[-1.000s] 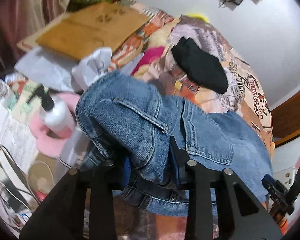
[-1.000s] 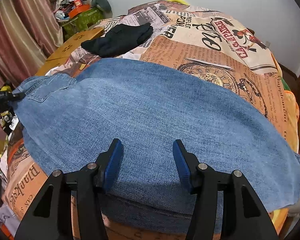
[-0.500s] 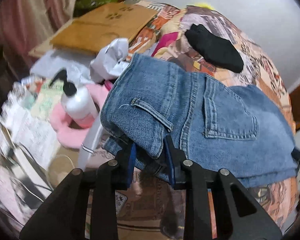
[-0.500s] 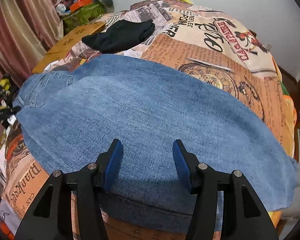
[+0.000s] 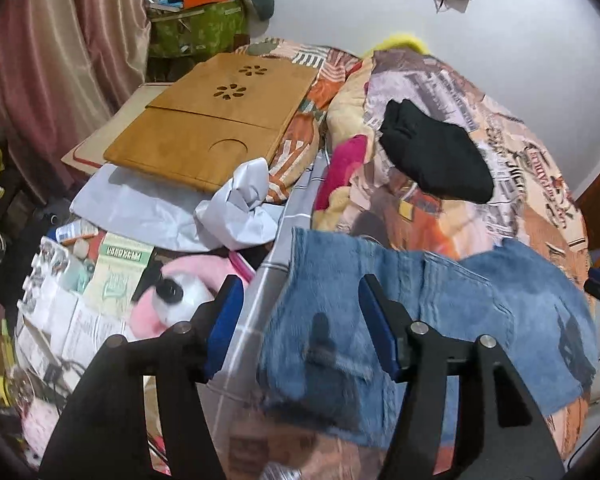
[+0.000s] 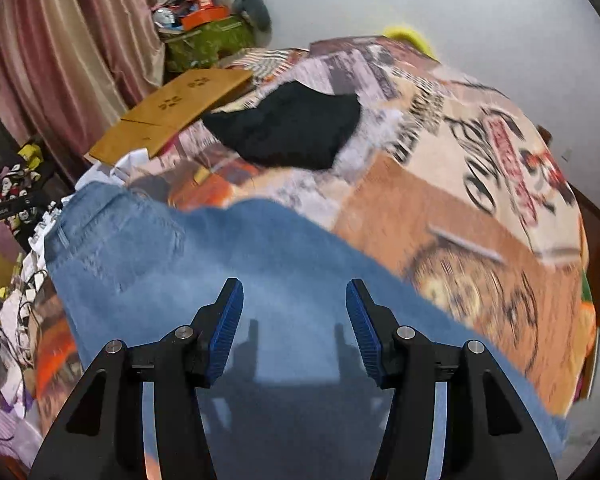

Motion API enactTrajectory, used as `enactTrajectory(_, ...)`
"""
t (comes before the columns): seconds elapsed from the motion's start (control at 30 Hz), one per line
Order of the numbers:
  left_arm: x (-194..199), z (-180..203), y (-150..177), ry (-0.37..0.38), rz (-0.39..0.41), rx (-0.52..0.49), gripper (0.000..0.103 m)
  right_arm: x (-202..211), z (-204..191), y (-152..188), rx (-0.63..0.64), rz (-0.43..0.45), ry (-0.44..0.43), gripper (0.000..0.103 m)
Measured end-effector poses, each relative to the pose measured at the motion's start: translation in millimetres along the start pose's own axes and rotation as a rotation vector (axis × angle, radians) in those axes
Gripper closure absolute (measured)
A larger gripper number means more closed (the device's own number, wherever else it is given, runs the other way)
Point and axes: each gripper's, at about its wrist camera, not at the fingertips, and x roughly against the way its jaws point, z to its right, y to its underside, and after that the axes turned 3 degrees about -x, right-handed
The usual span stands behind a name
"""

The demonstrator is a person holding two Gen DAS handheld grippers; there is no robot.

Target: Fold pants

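Observation:
The blue denim pants lie folded on the printed bedspread, waist end toward the bed's left edge. My left gripper is open and empty above the waist corner, not touching it. In the right wrist view the pants spread across the bed below my right gripper, which is open and empty, raised above the denim with its shadow on it.
A folded black garment lies further back on the bed. A wooden lap tray, crumpled white paper, a pink plush toy and clutter sit left of the bed. Curtains hang at left.
My left gripper let go of the pants' waist, opened and pulled back; the waist now lies flat on the bed. My right gripper lifted away from the denim, still open.

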Motion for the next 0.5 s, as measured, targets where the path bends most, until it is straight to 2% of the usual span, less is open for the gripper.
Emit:
enactTrajectory(0.23, -54, 0, -13, 0.054, -0.099, 0.007, 0.043, -58, -7, -36, 0.025, -0.071, -0.069, 0.053)
enactTrajectory(0.43, -84, 0, -8, 0.080, -0.153, 0.009, 0.044, -116, 8, -57, -0.032, -0.165, -0.119, 0.053)
enactTrajectory(0.5, -86, 1, -7, 0.098, -0.146, 0.008, 0.053, -128, 12, -58, -0.050, -0.196, -0.132, 0.053)
